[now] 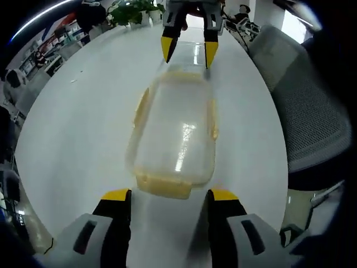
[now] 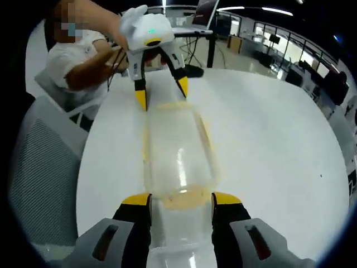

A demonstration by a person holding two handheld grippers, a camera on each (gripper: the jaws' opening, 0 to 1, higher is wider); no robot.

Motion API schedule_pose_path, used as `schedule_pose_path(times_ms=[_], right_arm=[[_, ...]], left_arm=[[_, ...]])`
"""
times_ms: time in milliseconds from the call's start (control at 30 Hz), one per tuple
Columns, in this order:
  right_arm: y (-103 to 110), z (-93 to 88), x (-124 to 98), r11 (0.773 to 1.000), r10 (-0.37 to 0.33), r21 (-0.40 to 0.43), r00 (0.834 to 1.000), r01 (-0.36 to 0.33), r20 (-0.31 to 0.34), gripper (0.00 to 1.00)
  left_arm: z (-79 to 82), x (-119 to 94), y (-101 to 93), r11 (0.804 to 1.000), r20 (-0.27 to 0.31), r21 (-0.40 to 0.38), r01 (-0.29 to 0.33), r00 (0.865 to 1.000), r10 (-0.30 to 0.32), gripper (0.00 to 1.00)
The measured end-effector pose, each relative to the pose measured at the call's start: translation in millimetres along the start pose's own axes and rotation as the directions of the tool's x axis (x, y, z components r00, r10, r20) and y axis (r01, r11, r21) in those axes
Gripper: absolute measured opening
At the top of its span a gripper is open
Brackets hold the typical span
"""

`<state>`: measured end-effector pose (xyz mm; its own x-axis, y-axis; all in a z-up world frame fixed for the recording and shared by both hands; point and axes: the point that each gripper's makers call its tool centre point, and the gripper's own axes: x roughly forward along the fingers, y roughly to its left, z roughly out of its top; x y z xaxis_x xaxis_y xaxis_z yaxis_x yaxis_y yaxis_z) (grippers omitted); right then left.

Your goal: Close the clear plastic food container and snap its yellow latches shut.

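Left gripper view, nearest first: my left claw [image 1: 170, 195] rises from the bottom edge, its two black jaws tipped with glossy yellow caps and set wide apart, gripping nothing. Just beyond the tips lies the clear plastic food container [image 1: 175, 131], a long rounded rectangle of smooth, see-through plastic that catches bright streaks of ceiling light; its lid is on. A translucent yellow latch [image 1: 164, 186] at the near short end sits between my jaw tips, and more yellow trim runs along both long sides. The container rests flat near the middle of a round, glossy white tabletop [image 1: 72, 139], with bare surface open on either side of it out to the curved edge. At the far short end my right claw [image 1: 189, 49] points down over the container, jaws parted, yellow tips just above the far rim; whether they touch it I cannot tell. A grey mesh office chair [image 1: 312, 111] stands past the tabletop edge, and a green plant [image 1: 131, 11] lies farthest back. Right gripper view: the right claw [image 2: 181, 201] stands open astride the container's [image 2: 178, 151] near end latch [image 2: 181, 200], with the left claw [image 2: 162, 92] spread above the far end and the person's hand [image 2: 131, 22] on it.
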<state>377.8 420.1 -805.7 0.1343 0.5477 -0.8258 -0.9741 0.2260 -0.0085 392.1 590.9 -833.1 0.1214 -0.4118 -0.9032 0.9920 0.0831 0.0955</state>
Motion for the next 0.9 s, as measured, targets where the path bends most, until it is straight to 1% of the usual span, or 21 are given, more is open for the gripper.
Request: schedule_pose_path(times_ms=[33,100,167,233,333,533,767,867,900], right_arm=[[0,0.0,0,1.000,0.001,-0.004,1.000,-0.001,-0.001,0.42],[-1,-0.9,3,1.000,0.005,-0.005,1.000,-0.005,-0.013,0.42],[-2,-1.1,5,1.000,0.013,-0.009,1.000,-0.013,-0.019,0.42],[-1,-3.3,7,1.000,0.025,-0.002,0.999,-0.025,-0.039,0.42],[-1,-4.5,9,0.999,0.034,-0.016,0.998,-0.035,-0.054,0.43],[0,-8.5,13,0.998,0.058,-0.027,0.994,-0.060,-0.089,0.44],[1,-12.3,18,0.996,0.075,-0.046,0.989,-0.082,-0.128,0.44],[0,-16.7,22,0.993,0.083,-0.065,0.983,-0.095,-0.165,0.43],[0,-17.1,23,0.993,0.085,-0.065,0.982,-0.097,-0.168,0.43]], left_arm=[[-1.1,1,0.9,1.000,-0.004,0.006,0.000,1.000,0.000,0.54],[-0.3,1,3.1,1.000,-0.001,-0.005,0.003,1.000,-0.003,0.54],[1.5,2,4.1,1.000,-0.001,0.003,0.006,1.000,-0.006,0.54],[3.4,3,6.0,1.000,-0.005,0.009,0.010,1.000,-0.010,0.54],[4.2,4,8.1,1.000,-0.012,0.021,0.017,1.000,-0.016,0.53],[4.6,5,0.5,0.995,-0.038,0.059,0.084,0.996,-0.082,0.47],[5.0,7,-1.7,0.990,-0.074,0.073,0.122,0.991,-0.116,0.47],[4.6,8,-1.4,0.988,-0.090,0.086,0.131,0.988,-0.124,0.47],[4.7,8,-1.3,0.987,-0.094,0.087,0.133,0.988,-0.124,0.47]])
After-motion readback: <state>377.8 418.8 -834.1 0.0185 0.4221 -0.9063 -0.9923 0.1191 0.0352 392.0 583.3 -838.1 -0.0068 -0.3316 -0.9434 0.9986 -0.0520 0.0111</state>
